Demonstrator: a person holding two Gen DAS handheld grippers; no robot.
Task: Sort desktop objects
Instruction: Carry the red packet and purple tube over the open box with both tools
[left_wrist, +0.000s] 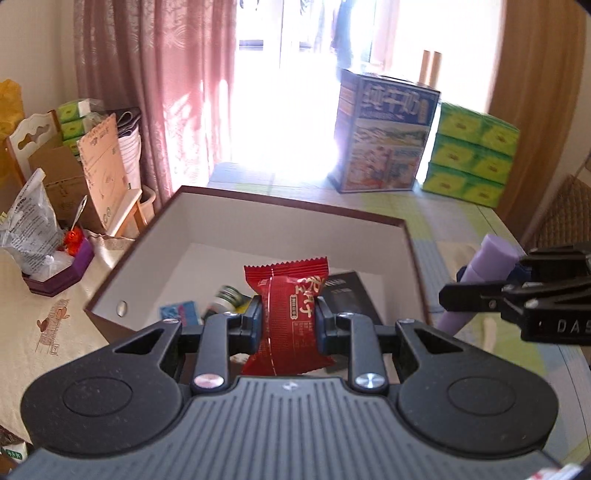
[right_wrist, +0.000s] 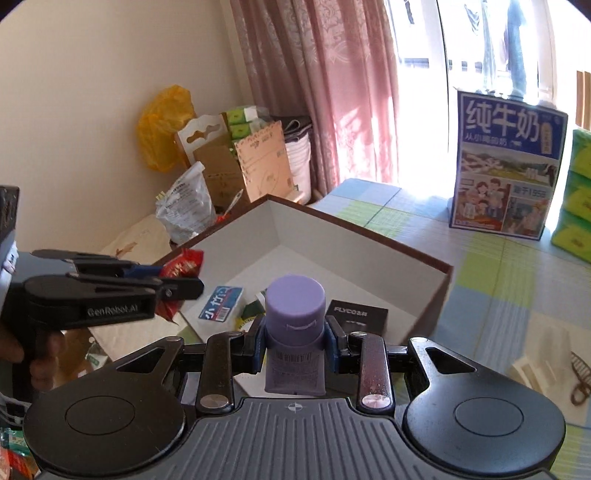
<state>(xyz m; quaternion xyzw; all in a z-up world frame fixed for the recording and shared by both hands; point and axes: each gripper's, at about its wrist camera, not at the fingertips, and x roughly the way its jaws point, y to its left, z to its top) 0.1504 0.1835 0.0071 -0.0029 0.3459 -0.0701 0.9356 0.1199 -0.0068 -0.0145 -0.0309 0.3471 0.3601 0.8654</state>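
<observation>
Left gripper (left_wrist: 288, 317): black linkage arms with silver screws, blue finger pads (left_wrist: 255, 317), grey ribbed base flanked by round black discs. From the right wrist camera, at 9 o'clock, its side reads "GenRobot.AI". Right gripper (right_wrist: 295, 339) looks identical.

From the left wrist view, the open box (left_wrist: 413, 258) sat at twelve o'clock on the table (left_wrist: 424, 214), with the snack packet (left_wrist: 286, 314) held over its near part. The milk carton (left_wrist: 384, 136) stood behind the box toward one o'clock, the stacked tissue packs (left_wrist: 469, 155) just beside it toward two o'clock. Inside the box lay a small bottle (left_wrist: 227, 299) and a card (left_wrist: 177, 310) at eleven o'clock and a flat case (left_wrist: 351, 291) at one o'clock, while the tube (left_wrist: 480, 273) hung outside the box at three o'clock.
</observation>
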